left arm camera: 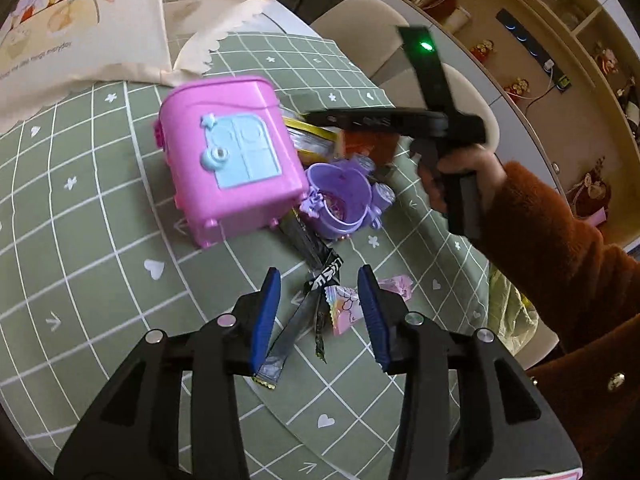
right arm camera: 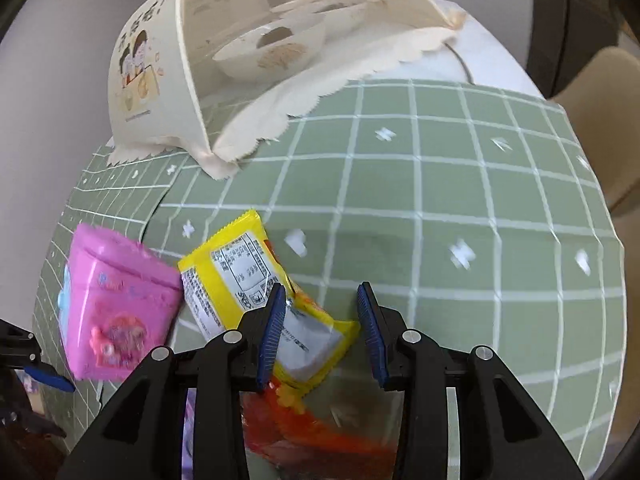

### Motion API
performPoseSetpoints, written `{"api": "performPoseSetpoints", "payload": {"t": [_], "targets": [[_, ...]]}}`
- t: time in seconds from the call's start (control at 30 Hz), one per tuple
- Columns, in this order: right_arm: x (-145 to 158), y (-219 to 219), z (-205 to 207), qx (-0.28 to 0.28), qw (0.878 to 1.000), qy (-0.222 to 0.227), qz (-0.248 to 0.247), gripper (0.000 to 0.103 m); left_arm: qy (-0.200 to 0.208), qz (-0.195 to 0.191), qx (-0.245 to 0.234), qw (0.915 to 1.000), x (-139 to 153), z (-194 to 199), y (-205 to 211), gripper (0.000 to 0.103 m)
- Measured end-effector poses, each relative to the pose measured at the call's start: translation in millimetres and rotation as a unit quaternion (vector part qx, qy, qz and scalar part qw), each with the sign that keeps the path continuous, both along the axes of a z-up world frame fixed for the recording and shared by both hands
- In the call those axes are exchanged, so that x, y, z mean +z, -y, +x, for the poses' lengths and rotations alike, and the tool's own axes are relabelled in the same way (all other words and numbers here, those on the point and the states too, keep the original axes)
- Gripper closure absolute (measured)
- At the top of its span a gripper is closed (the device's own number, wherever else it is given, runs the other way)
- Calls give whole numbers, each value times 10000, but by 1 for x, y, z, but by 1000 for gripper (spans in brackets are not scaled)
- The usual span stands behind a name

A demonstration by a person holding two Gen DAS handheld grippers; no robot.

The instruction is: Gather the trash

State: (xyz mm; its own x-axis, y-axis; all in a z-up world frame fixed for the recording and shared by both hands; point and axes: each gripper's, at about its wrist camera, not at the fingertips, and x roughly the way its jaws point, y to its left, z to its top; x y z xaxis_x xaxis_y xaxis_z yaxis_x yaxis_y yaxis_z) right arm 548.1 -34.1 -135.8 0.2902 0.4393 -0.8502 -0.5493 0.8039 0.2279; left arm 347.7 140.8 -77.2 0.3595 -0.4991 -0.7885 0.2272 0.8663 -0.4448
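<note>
table (right arm camera: 460, 184) – green grid cloth | shelves (left arm camera: 560, 32) – figurines | chair (left arm camera: 360, 12)

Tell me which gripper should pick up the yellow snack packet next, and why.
Right. The right gripper hangs open directly over the yellow snack packet, one corner already between its fingers. The left gripper is open over the small pink wrapper and dark wrappers, across the pink toy bin.
</note>
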Motion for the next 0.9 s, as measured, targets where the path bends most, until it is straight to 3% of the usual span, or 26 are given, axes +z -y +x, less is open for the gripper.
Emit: {"api": "performPoseSetpoints", "payload": {"t": [0.3,0.57,0.63,0.67,0.7,0.73,0.9], "targets": [[-2,59,-82,-578,9982,-134,36,69,-83,301,270,9991,-9,-26,-1,63],[5,69,-153,-796,9954,-316,432,69,-93,392,354,9986,-8,-52,7,59],[12,73,-164,-1005,9936,-173,486,66,-82,393,345,9986,-8,-56,9,59],[14,75,-167,-1075,9927,-156,521,59,-69,398,353,9986,-8,-58,10,59],[14,76,-169,-1152,9915,-186,578,46,-67,393,373,9985,-8,-60,10,59],[14,76,-169,-1205,9906,-217,604,43,-74,388,409,9984,-8,-62,10,59],[7,59,-159,-1481,9866,-271,632,42,-117,479,711,9962,-13,-71,2,59]]}}
